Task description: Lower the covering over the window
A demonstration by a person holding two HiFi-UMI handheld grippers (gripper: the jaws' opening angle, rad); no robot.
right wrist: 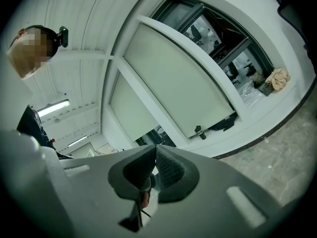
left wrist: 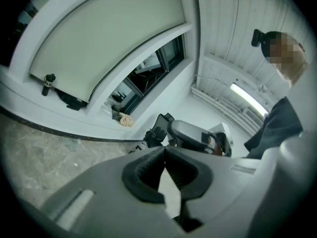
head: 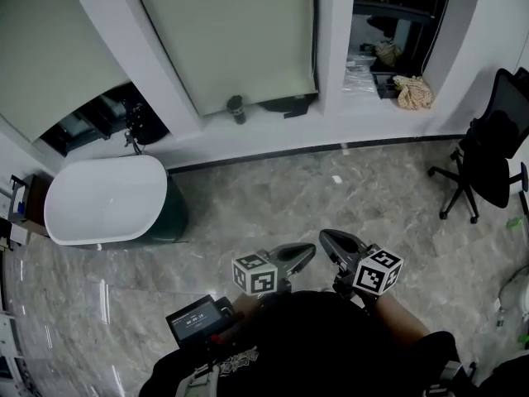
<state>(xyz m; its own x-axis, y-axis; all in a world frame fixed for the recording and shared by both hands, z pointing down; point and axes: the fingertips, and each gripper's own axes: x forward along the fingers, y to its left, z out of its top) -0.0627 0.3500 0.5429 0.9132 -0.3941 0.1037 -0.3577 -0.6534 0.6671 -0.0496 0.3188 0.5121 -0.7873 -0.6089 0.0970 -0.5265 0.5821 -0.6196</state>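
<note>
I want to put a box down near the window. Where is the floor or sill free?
The floor between tub and chair is mostly bare. The sill is crowded: a bottle, a dark thing, a cloth.

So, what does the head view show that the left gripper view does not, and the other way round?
Only the head view shows the white bathtub on the floor at the left and the small screen near the person's body. Only the left gripper view shows the ceiling lamp. Both show the middle blind, not fully down, the dark bottle standing below it, and the crumpled cloth further right.
</note>
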